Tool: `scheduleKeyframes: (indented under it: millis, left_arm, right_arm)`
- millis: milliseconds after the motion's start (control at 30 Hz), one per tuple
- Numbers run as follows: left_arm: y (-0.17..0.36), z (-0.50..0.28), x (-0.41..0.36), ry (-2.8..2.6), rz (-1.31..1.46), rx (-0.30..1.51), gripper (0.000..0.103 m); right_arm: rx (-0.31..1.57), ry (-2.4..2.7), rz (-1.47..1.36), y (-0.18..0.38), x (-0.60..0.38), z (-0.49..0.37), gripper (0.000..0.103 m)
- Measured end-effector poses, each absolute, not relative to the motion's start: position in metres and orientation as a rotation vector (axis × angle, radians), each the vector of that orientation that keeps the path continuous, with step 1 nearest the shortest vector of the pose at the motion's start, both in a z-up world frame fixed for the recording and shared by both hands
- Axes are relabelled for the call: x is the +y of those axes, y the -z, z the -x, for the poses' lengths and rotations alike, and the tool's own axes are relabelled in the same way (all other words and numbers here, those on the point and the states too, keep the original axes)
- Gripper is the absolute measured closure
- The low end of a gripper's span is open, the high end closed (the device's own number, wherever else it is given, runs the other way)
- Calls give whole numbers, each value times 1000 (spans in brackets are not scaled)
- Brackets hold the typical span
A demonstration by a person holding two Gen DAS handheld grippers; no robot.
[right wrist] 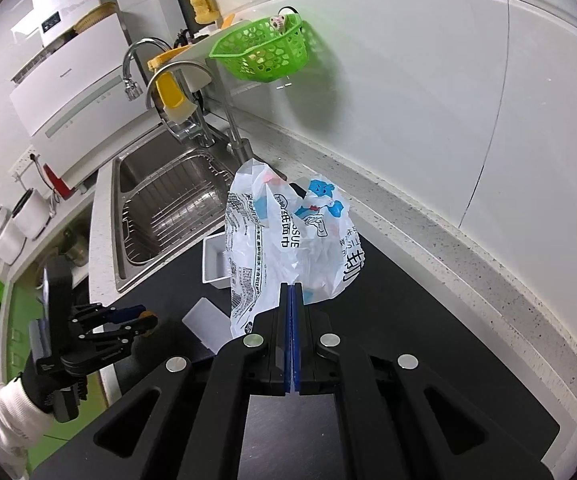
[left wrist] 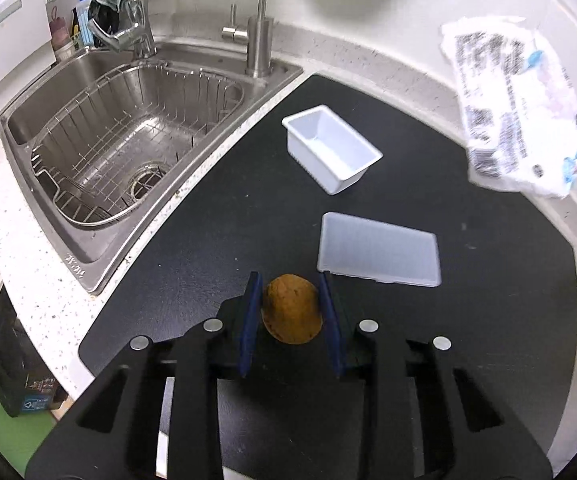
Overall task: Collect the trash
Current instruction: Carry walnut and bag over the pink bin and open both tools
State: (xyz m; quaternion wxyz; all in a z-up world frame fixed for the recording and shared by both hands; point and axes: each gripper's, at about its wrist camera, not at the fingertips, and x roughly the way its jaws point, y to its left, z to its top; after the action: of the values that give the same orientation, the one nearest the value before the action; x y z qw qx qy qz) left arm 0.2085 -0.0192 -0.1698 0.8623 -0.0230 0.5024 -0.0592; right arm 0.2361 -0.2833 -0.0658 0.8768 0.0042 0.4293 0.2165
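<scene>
Holding a brown rounded scrap (left wrist: 291, 309) between its blue pads, the left gripper (left wrist: 291, 312) is clamped on it just above the black mat (left wrist: 208, 240) on the tabletop (left wrist: 388, 68). Ahead lie the white lid (left wrist: 378, 250), then the open white tray (left wrist: 330, 148). Farther right, the right gripper (right wrist: 292, 304) is pinched shut on the printed plastic bag (right wrist: 288, 236), which hangs in the air. Bag sits up and right of the scrap; its mouth isn't clearly visible, so I can't tell which way it opens.
</scene>
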Motion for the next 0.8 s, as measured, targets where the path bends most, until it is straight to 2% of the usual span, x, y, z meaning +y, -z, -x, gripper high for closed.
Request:
scheduleKeyframes:
  millis: [367, 800]
  left_arm:
    - [118, -154, -10, 100, 66, 1002, 74]
    - [90, -15, 76, -97, 138, 965, 74]
  right_arm:
    - [866, -535, 25, 50, -255, -197, 103]
    - [892, -841, 121, 62, -120, -110, 103]
